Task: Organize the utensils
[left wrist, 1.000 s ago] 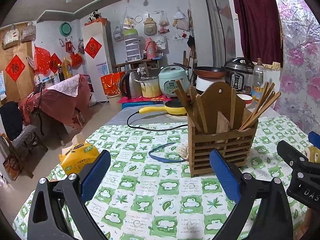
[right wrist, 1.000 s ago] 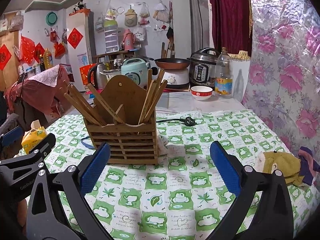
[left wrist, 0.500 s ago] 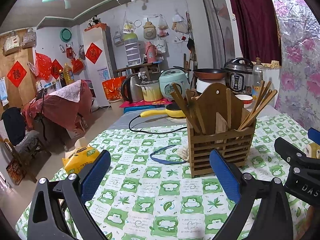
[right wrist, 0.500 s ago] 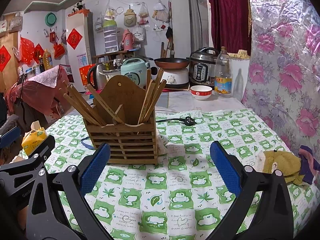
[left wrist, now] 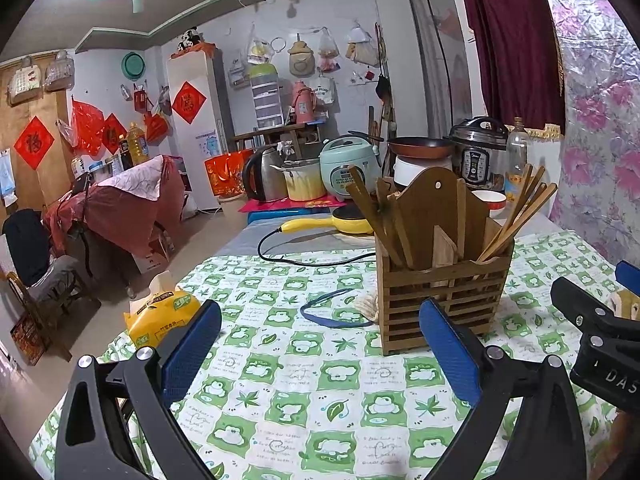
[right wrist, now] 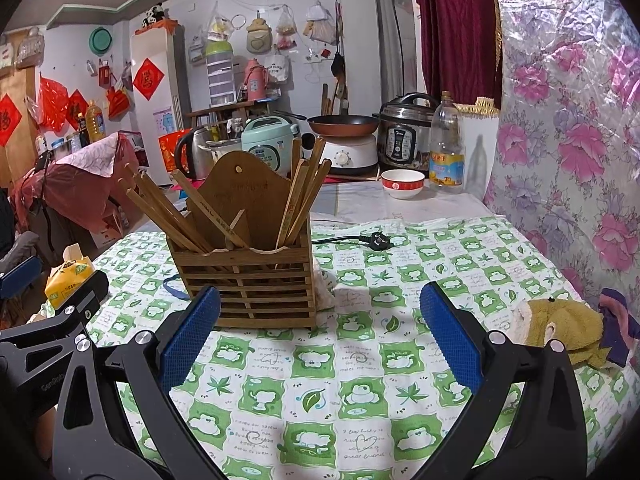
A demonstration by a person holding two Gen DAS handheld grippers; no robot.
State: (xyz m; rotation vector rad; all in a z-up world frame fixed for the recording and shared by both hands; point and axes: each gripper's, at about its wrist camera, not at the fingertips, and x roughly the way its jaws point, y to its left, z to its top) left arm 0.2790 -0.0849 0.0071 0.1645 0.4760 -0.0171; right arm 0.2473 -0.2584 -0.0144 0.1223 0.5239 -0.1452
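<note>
1. Wooden utensil holder (right wrist: 244, 276) stands upright on the surface, chopsticks (right wrist: 304, 196) leaning out of it.
2. Right hand-held gripper (right wrist: 320, 344): wide apart, empty; holder ahead-left, nearer this one.
3. Left hand-held gripper (left wrist: 320, 348): wide apart, empty; holder ahead-right.

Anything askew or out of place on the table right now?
Nothing spilled or damaged. The chopsticks in the holder splay in two loose bunches rather than standing straight. A blue band and a loose plug lie on the tablecloth. Both grippers, left and right, are open and empty.

Checked table (right wrist: 360, 412), bamboo holder (right wrist: 256, 280), tissue pack (left wrist: 160, 316)
</note>
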